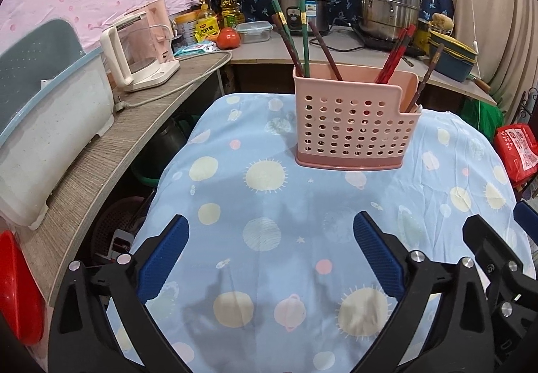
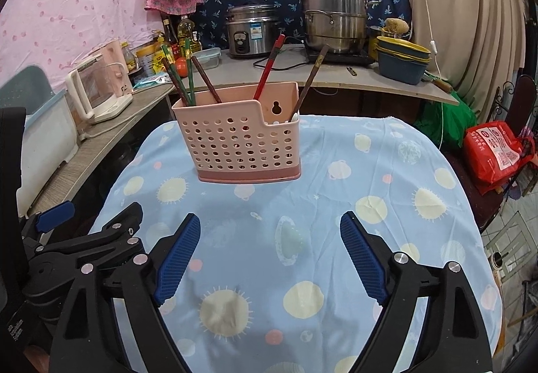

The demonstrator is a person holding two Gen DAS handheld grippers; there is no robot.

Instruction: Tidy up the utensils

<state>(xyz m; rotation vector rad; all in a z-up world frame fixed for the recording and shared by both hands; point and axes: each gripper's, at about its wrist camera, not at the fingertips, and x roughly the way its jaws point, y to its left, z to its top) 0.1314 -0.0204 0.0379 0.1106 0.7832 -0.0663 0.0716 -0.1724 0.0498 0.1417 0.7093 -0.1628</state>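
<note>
Nearest, left gripper (image 1: 270, 235) and right gripper (image 2: 270, 235) hang jaws apart, empty, over the tablecloth (image 2: 386, 171); ahead of both stands the pink holder (image 1: 353, 124), chopsticks (image 1: 304, 36) leaning inside; a careless reach could topple it.

The utensil holder (image 1: 357, 122) stands on the table (image 1: 269, 204) near its far edge. Chopsticks (image 1: 296, 36) lean in its left part, more chopsticks (image 1: 393, 57) in its right, perhaps separate compartments. Behind the table, on the counter (image 1: 336, 43), sit a rice cooker (image 1: 306, 8) and, right of it, a steamer pot (image 1: 388, 1).
</note>
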